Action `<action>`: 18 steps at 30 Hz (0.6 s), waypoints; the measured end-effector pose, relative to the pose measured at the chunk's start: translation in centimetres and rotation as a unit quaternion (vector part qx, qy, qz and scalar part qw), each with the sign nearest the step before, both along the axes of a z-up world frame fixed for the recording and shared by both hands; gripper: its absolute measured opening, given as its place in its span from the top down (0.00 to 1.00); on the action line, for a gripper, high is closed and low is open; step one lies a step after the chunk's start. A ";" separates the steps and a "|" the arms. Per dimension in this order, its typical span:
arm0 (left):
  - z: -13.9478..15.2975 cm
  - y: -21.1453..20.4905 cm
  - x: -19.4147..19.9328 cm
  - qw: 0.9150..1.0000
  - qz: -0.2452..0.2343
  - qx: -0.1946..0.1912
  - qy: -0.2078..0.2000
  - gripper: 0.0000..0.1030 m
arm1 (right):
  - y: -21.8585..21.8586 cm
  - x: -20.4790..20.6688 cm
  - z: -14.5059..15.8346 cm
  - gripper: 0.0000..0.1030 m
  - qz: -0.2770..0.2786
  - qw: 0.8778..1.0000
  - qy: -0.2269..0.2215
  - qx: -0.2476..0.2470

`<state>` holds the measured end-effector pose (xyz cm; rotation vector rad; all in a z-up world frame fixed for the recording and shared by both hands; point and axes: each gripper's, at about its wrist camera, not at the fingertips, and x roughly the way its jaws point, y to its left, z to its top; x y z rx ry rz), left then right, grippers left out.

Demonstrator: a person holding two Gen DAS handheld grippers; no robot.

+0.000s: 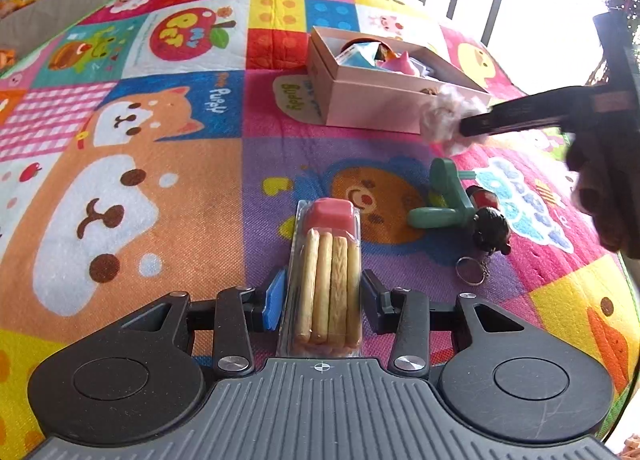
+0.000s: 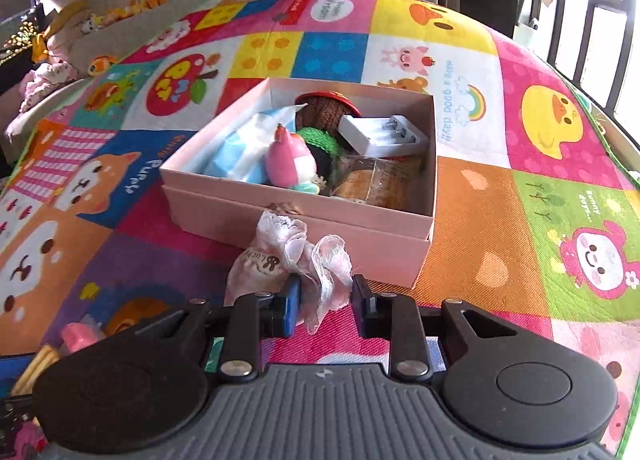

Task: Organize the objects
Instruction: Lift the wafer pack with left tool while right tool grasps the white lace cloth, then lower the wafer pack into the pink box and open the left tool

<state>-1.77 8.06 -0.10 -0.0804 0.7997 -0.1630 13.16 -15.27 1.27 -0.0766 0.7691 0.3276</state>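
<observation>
- Left claw [image 1: 322, 300] wide, straddling snack pack [image 1: 328, 272] on play mat [image 1: 160, 188], pads not touching.
- Green toy [image 1: 444, 200], black keychain [image 1: 490, 232] just right of it.
- Right claw [image 2: 325, 300] — grips lace pouch [image 2: 296, 256], just short of pink box [image 2: 320, 216]; box near wall ahead.
- Box holds pink toy [image 2: 288, 162], battery holder [image 2: 384, 136].
- Windows at right.

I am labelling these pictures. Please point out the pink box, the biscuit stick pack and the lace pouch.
pink box [image 2: 304, 238]: right wrist view, front wall.
biscuit stick pack [image 1: 330, 284]: left wrist view, the sticks.
lace pouch [image 2: 260, 270]: right wrist view, printed cloth body.
</observation>
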 end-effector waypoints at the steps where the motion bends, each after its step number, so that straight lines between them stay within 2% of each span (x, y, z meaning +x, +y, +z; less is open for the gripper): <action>1: 0.0 0.0 0.0 1.000 -0.002 0.001 -0.001 0.57 | -0.4 -0.9 0.6 0.78 0.003 1.000 -0.002 0.011; 5: -0.1 -0.3 -0.3 1.000 -0.008 0.014 -0.009 0.57 | -1.9 -4.4 2.8 0.81 0.014 0.998 -0.010 0.053; 9: -0.2 -0.6 -0.4 1.000 -0.005 0.022 -0.013 0.57 | -2.6 -8.5 4.2 0.82 0.055 0.996 0.005 0.068; 13: 0.0 -0.2 -0.3 1.000 0.009 0.002 -0.010 0.59 | -2.0 -11.8 3.2 0.82 0.088 0.994 0.036 0.055; 14: 0.1 -0.1 -0.4 1.000 0.009 -0.005 -0.010 0.66 | -1.8 -12.2 2.9 0.82 0.088 0.994 0.036 0.045; 18: 0.7 -0.1 -0.8 1.000 0.004 -0.009 -0.012 0.65 | -2.2 -12.9 1.8 0.81 0.077 0.995 0.040 0.038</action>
